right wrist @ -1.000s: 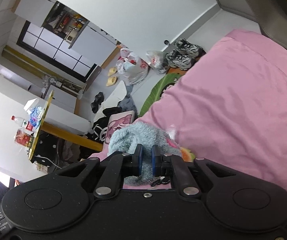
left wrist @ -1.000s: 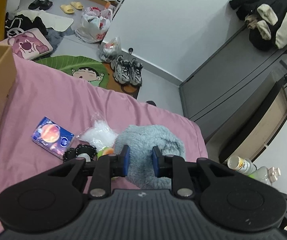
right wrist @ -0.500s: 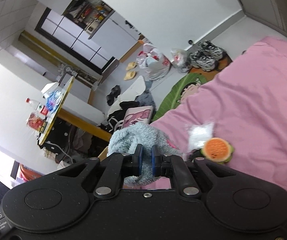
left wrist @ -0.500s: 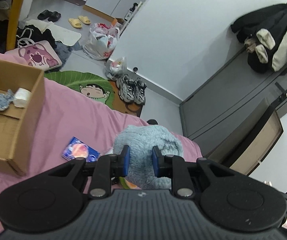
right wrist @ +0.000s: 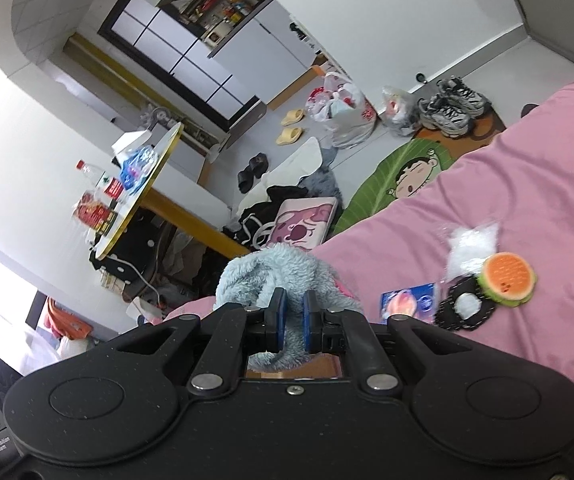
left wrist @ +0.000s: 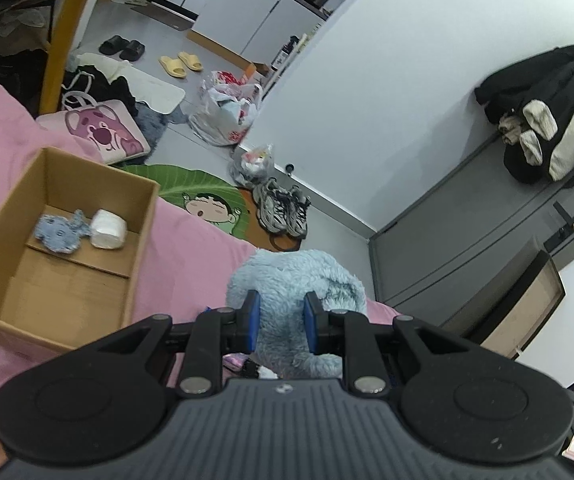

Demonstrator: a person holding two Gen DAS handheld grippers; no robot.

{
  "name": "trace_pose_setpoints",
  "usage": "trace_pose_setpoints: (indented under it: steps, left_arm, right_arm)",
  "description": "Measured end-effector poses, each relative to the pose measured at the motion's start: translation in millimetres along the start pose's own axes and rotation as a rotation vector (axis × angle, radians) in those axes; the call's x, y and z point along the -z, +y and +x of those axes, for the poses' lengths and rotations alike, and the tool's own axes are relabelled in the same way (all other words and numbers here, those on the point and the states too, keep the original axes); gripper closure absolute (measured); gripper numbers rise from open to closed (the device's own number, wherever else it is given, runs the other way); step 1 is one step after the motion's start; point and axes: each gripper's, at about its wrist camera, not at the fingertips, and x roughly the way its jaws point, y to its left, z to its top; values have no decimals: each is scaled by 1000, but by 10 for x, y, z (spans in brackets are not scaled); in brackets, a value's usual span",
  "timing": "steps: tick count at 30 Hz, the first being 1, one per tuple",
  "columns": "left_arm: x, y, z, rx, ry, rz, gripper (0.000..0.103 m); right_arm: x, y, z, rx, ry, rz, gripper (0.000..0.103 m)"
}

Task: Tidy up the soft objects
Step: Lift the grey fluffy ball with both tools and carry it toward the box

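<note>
A fluffy light-blue plush (left wrist: 299, 280) is held up above the pink bed by both grippers. My left gripper (left wrist: 281, 322) is shut on one part of it. My right gripper (right wrist: 291, 316) is shut on another part of the plush (right wrist: 275, 272). An open cardboard box (left wrist: 3, 280) sits on the bed to the left, holding a small blue plush (left wrist: 59, 232) and a white soft roll (left wrist: 107, 230). On the bed in the right wrist view lie an orange-and-green burger toy (right wrist: 507, 278), a clear bag of white stuffing (right wrist: 469, 246), a black-and-white soft piece (right wrist: 467, 308) and a blue packet (right wrist: 409, 302).
The pink bed (right wrist: 527, 184) ends at a floor with a green cartoon mat (left wrist: 203, 196), sneakers (left wrist: 283, 208), plastic bags (left wrist: 227, 112) and a pink cushion (left wrist: 107, 132). A yellow-edged table (right wrist: 139, 184) and grey cabinets (left wrist: 467, 232) stand nearby.
Both grippers have lifted the blue plush up off the bed and carried it left, so the cardboard box has come fully into the left wrist view. The small toys stay on the bed.
</note>
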Motion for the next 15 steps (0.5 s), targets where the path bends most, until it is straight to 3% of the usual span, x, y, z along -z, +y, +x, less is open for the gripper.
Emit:
trace_pose_setpoints:
  steps: [15]
  left_arm:
    - [-288, 527, -339, -6, -55, -64, 82]
  right_arm:
    - [198, 540, 323, -10, 52, -70, 94]
